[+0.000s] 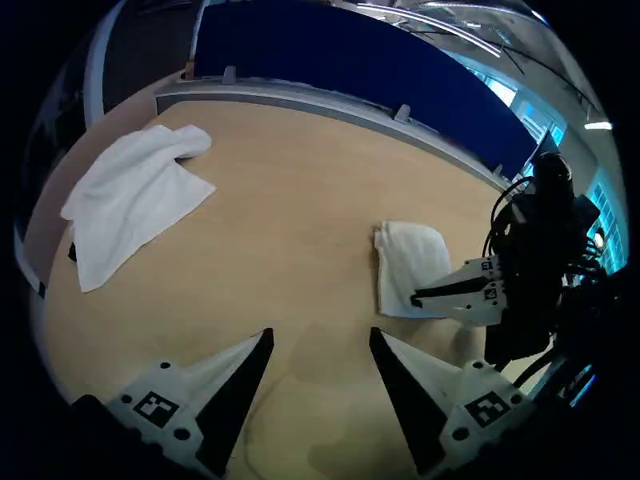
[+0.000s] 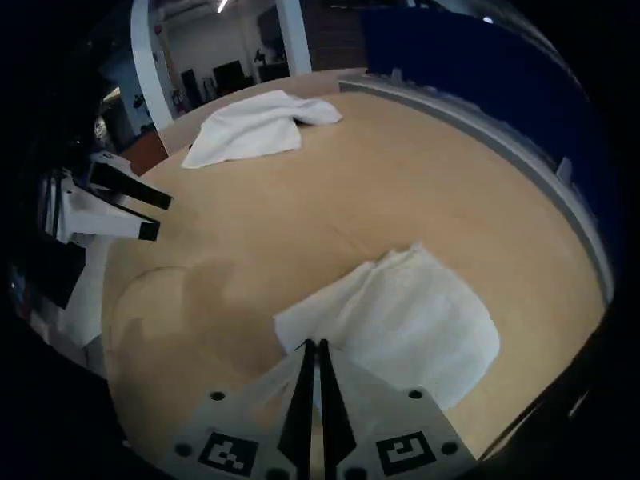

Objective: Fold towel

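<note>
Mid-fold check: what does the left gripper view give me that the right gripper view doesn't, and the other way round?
Left gripper view: the right claw side-on, tip over the folded towel, with bright windows beyond. Right gripper view: straight down the right claw's shut fingers at that towel's edge, plus a white pillar. Shared: the open left claw, the right claw, the folded towel, the loose towel and the table.

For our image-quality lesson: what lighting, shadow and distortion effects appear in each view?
Left gripper view: fisheye bows the table edge; cyan glare at the windows; faint shadows near the bottom. Right gripper view: table curves strongly; soft shadow lower left; near towel looks sharp.
</note>
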`<state>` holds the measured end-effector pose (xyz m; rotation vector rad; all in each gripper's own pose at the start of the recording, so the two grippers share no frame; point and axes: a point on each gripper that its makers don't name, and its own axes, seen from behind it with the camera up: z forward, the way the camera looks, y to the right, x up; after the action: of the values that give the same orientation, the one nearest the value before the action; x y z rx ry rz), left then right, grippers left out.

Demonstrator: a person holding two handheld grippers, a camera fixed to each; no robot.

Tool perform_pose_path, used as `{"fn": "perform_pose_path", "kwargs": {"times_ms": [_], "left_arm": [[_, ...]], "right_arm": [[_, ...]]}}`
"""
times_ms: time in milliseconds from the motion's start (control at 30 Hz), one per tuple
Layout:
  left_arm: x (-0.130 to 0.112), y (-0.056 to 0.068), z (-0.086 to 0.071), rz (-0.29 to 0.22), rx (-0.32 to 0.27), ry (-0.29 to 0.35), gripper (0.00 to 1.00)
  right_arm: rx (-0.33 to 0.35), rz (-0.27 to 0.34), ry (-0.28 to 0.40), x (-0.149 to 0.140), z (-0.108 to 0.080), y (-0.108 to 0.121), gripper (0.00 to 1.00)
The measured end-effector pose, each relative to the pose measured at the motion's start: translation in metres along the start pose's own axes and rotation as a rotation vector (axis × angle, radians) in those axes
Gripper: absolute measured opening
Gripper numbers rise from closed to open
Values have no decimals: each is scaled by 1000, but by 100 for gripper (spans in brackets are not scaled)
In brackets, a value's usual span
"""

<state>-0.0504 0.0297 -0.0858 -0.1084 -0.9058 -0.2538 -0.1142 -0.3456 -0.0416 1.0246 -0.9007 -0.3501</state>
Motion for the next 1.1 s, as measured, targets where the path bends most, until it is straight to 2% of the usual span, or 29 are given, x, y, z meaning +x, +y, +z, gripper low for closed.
{"fn": "perform_pose_path", "kwargs": {"times_ms": [300,633,767,900,1100], "left_arm": [[2,3,3,-2,-9,0,89],[4,1,3,2,-4,0,89],[3,-1,2,-3,0,1,89],[2,-2,1,-4,3,1,89],[0,-2,-1,-1,7,0,89]], "right_arm": [[5,39,6,1,0,1,5],[-5,38,35,7,-7,-1,13],[7,47,54,10,-13,-4,46],[0,50,70,11,-19,-3,70],[-11,58,95,15,-27,-3,89]]}}
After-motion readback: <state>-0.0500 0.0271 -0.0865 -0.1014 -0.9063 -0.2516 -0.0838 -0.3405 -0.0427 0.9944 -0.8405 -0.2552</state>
